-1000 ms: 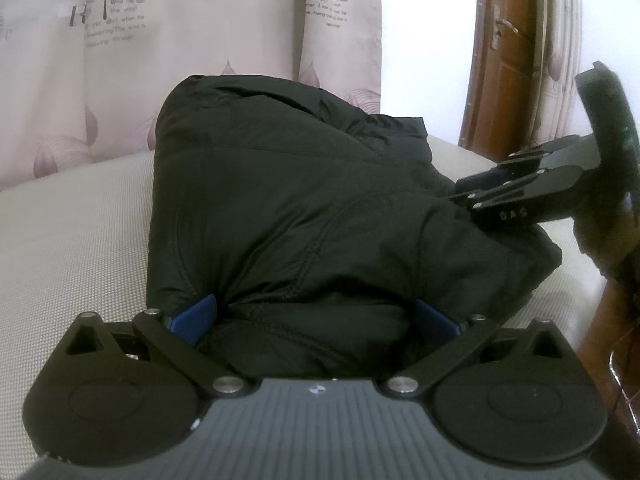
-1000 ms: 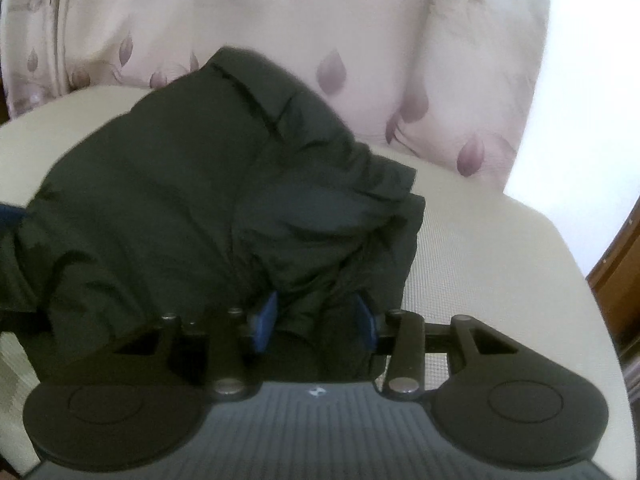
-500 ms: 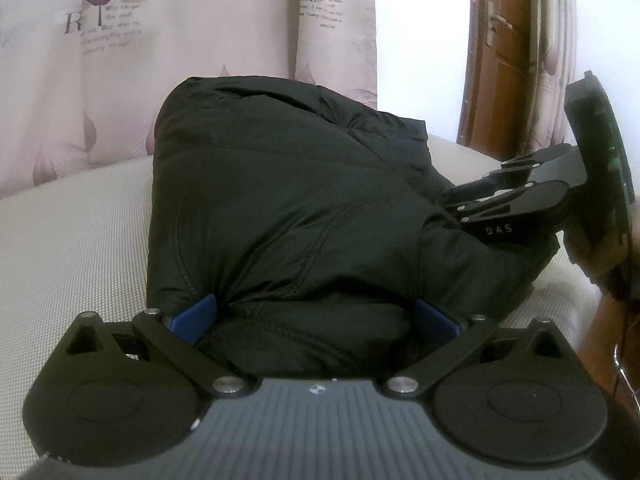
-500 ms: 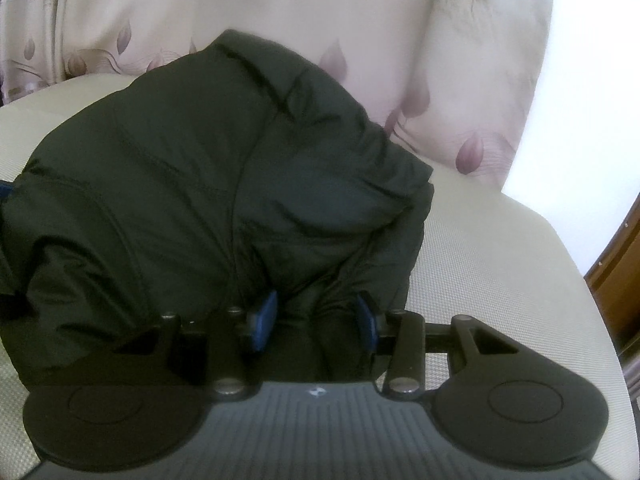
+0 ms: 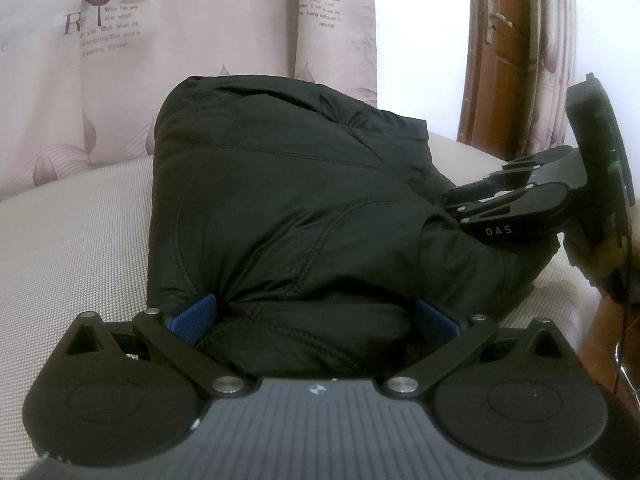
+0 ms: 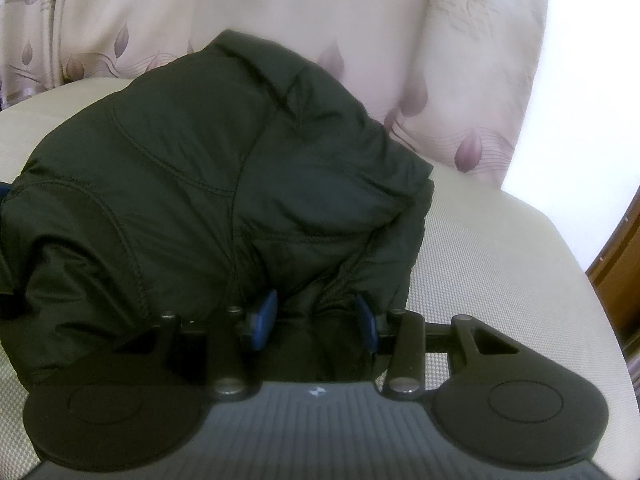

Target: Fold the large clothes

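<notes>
Right wrist view is where the change shows: a second ago the jacket [image 6: 224, 184] looked slumped and blurry out toward 12 o'clock, and now the bundle sits closer and fuller in front of the camera, with its top fold up at 12 and the right edge dropping off around 2 o'clock. The right tongs [image 6: 316, 316] haven't shifted their grip at all, blue pads clamped on a bunched wad of the near hem, same gap as before. In the left wrist view barely anything moved on its own side: the left tongs [image 5: 316, 316] stand wide, with a thick roll of the jacket's near edge filling the space between the pads, and it looks pinched there, though I can't swear how hard the pads press. What did move there is the right tongs, which sat higher at 3 o'clock and are now a bit lower and tucked against the jacket's right flank. The jacket is a folded black lump in the middle of the pale bed [image 5: 72, 216], curtain [image 5: 192, 52] behind it at 12, door [image 5: 504, 64] at 1 to 2 o'clock. My read: the fold is basically made and both sides are just holding the near edge while the bundle settles, so next is probably letting go or one more tuck.
</notes>
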The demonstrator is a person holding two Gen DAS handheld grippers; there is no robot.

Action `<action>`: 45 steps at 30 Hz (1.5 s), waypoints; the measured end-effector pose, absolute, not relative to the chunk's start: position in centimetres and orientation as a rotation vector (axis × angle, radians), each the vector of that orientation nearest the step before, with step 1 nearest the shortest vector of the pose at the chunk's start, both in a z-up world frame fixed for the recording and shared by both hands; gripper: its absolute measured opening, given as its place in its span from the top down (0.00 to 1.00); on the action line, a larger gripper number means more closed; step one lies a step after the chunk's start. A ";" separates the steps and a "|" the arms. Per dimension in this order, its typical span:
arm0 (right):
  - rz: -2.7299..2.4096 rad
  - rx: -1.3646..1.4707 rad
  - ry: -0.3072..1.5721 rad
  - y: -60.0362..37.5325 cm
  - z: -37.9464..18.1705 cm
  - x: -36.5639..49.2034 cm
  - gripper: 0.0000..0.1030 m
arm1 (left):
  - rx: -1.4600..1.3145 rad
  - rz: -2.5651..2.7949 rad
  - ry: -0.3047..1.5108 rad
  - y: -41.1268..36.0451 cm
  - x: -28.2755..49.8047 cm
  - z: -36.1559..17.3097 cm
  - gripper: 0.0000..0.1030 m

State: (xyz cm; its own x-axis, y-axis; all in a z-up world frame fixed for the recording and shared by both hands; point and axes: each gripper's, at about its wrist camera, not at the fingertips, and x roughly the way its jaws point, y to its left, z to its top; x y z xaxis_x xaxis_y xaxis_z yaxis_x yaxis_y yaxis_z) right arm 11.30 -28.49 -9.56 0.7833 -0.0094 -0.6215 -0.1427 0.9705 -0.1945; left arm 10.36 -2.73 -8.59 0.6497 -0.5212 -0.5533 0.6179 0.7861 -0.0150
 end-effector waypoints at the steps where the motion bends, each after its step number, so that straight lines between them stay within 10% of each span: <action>1: 0.071 -0.238 0.668 -28.5 -9.6 11.3 0.59 | 0.182 -0.651 0.569 -2.7 10.4 -8.6 0.00; 8: 0.066 -0.254 0.674 -28.4 -9.4 11.4 0.55 | 0.188 -0.649 0.561 -2.6 10.3 -8.4 0.00; 15: 0.010 -0.134 0.665 -31.2 -8.9 11.0 0.15 | 0.056 -0.648 0.524 -0.5 9.5 -6.0 0.00; 28: 0.193 0.633 0.701 -43.5 -8.4 9.4 0.08 | -0.218 -0.740 0.639 5.7 17.4 -3.6 0.00; 45: 0.436 0.660 0.788 -39.2 -12.2 16.2 0.08 | -0.494 -0.887 0.921 4.7 29.2 -11.6 0.03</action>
State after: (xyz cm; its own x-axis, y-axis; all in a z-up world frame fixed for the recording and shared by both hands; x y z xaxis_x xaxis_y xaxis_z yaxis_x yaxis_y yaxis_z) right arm 16.23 -39.23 -12.17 0.6351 0.5849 -0.5045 -0.1171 0.7185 0.6856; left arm 29.25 4.70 -11.62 0.3023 -0.8282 -0.4718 0.4403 0.5603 -0.7015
